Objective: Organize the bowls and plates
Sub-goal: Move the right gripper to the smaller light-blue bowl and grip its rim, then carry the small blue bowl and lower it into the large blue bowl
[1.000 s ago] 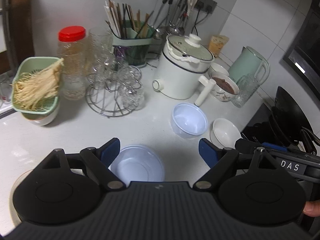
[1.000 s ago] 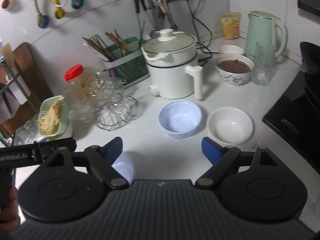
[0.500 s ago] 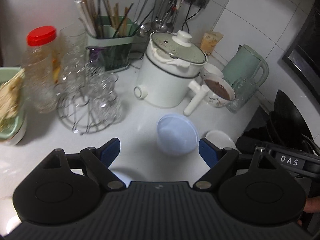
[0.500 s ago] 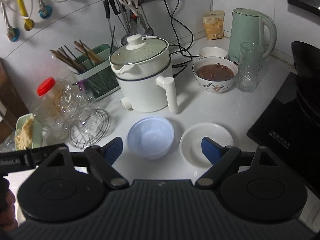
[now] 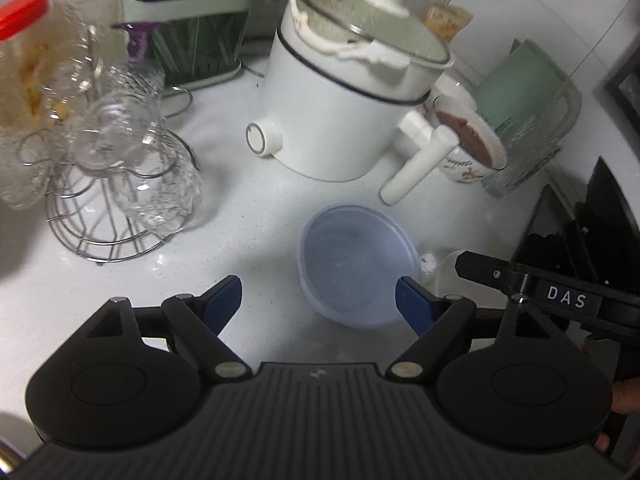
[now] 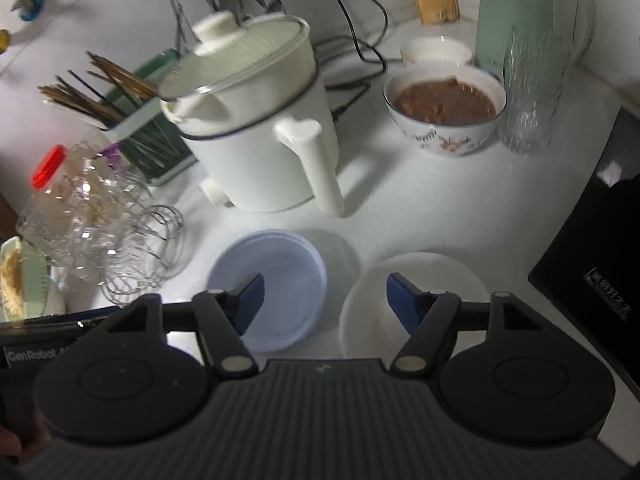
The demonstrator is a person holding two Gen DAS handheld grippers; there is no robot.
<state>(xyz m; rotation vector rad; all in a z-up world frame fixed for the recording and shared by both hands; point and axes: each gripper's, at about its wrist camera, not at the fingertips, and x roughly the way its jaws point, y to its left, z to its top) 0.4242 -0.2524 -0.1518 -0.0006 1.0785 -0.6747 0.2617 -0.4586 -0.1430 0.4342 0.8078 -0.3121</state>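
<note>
A pale blue plastic bowl (image 5: 352, 264) sits empty on the white counter, just ahead of my open left gripper (image 5: 318, 300), nearer its right finger. In the right wrist view the blue bowl (image 6: 280, 284) lies beside a white bowl (image 6: 416, 288). My right gripper (image 6: 324, 300) is open and empty, low over the gap between the two bowls, its left finger over the blue bowl and its right finger over the white one. In the left wrist view the white bowl (image 5: 444, 268) is mostly hidden behind the right gripper's body.
A white electric pot (image 6: 256, 128) with a long handle stands right behind the bowls. A bowl of brown food (image 6: 444, 108), a glass (image 6: 528, 100) and a green kettle (image 6: 520, 12) stand at the back right. A wire rack of glasses (image 5: 120, 176) is at the left, a black stove (image 6: 592, 264) at the right.
Both grippers have moved forward and lower toward the blue and white bowls, which now look larger and closer. The second blue bowl near the left gripper has dropped out of view.
</note>
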